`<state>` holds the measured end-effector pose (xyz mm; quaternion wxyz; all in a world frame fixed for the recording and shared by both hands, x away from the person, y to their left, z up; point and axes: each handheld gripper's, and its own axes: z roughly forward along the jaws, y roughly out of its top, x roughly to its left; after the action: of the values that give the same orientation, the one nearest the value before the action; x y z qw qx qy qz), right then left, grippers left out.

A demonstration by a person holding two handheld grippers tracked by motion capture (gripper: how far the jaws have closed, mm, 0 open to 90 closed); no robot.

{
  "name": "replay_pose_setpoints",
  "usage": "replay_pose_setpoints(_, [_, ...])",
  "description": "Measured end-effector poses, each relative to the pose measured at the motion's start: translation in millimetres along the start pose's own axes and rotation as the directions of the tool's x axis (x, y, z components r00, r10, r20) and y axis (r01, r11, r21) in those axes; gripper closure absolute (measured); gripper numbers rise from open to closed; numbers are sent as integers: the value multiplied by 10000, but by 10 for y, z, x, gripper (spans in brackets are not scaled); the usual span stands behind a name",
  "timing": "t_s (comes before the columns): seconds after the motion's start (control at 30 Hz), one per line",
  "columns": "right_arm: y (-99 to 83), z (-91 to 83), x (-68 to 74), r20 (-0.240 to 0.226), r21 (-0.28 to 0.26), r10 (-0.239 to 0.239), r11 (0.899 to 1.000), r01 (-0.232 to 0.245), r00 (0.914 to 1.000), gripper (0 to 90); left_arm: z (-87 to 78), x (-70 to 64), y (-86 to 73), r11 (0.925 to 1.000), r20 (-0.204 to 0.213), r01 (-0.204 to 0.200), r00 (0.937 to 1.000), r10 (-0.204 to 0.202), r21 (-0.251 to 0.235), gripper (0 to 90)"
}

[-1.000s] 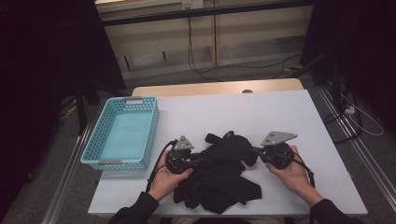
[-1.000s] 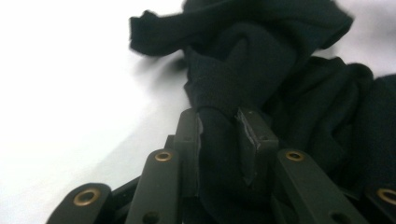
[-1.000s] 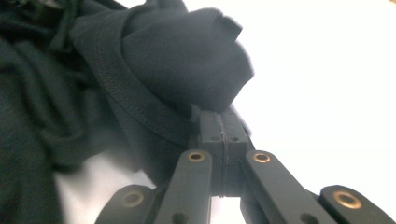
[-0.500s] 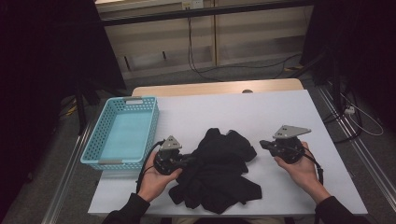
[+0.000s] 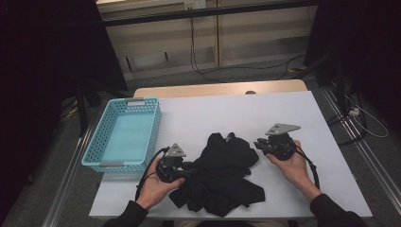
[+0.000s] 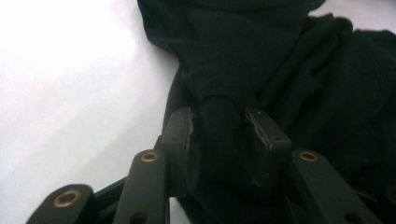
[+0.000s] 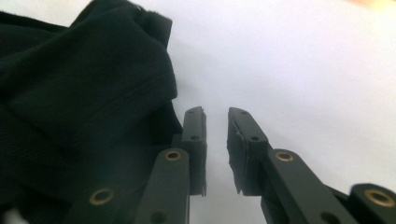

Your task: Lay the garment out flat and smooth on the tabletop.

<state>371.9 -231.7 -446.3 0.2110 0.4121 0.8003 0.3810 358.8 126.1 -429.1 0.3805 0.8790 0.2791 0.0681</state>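
A crumpled black garment (image 5: 227, 175) lies on the white table (image 5: 236, 113) near its front edge. My left gripper (image 5: 189, 166) is at the garment's left side, shut on a rolled fold of the black cloth (image 6: 280, 60), which fills the gap between the jaws of the left gripper (image 6: 218, 126). My right gripper (image 5: 257, 143) hovers just right of the garment, held in a hand. In the right gripper view, the right gripper (image 7: 215, 116) has a narrow gap with nothing in it, and the garment's hem (image 7: 84, 93) lies just to its left.
A light blue plastic basket (image 5: 153, 127) stands empty at the table's left edge, close to my left hand. Bare white tabletop stretches behind and right of the garment. Cables trail from both grippers toward the front edge.
My right gripper has come off the garment and drawn back to the right. The left gripper has shifted slightly left, still holding the cloth, and the garment has been pulled into a new shape.
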Motion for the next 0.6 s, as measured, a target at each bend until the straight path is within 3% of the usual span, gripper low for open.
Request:
replay_pose_setpoints(0.1, [-31, 116, 26, -185, 591, -170, 9981, 180, 9997, 772, 11, 22, 134, 9986, -144, -142, 9998, 135, -515, 553])
replay_pose_setpoints(0.17, [-48, 143, 58, -210, 830, -348, 9959, 365, 9992, 772, 17, 69, 231, 9965, -153, -6, 9999, -7, -830, 529])
replay_pose_setpoints(0.27, [-25, 92, 75, -149, 658, -435, 9968, 444, 9989, 772, 71, 145, 366, 9931, -264, 151, 9995, -183, -1160, 517])
replay_pose_setpoints(0.37, [-49, 86, 60, -112, 786, -339, 9963, 347, 9994, 766, 220, 260, 458, 9889, -699, 431, 9961, -534, -1419, 544])
replay_pose_setpoints(0.43, [-75, 99, 56, -328, 871, -333, 9955, 360, 9989, 755, 358, 340, 506, 9899, -841, 465, 9948, -581, -1339, 552])
replay_pose_setpoints(0.5, [-90, 98, 79, -1015, 686, -296, 9970, 367, 9944, 726, 487, 423, 538, 9868, -700, 856, 9929, -958, -1373, 540])
replay_pose_setpoints(0.57, [-94, 87, 156, -1202, 710, -621, 9950, 710, 9908, 721, 597, 488, 565, 9844, -560, 1131, 9910, -1215, -1350, 512])
replay_pose_setpoints(0.6, [-98, 85, 193, -1395, 706, -710, 9942, 814, 9877, 710, 649, 501, 581, 9857, -548, 1072, 9918, -1151, -1299, 499])
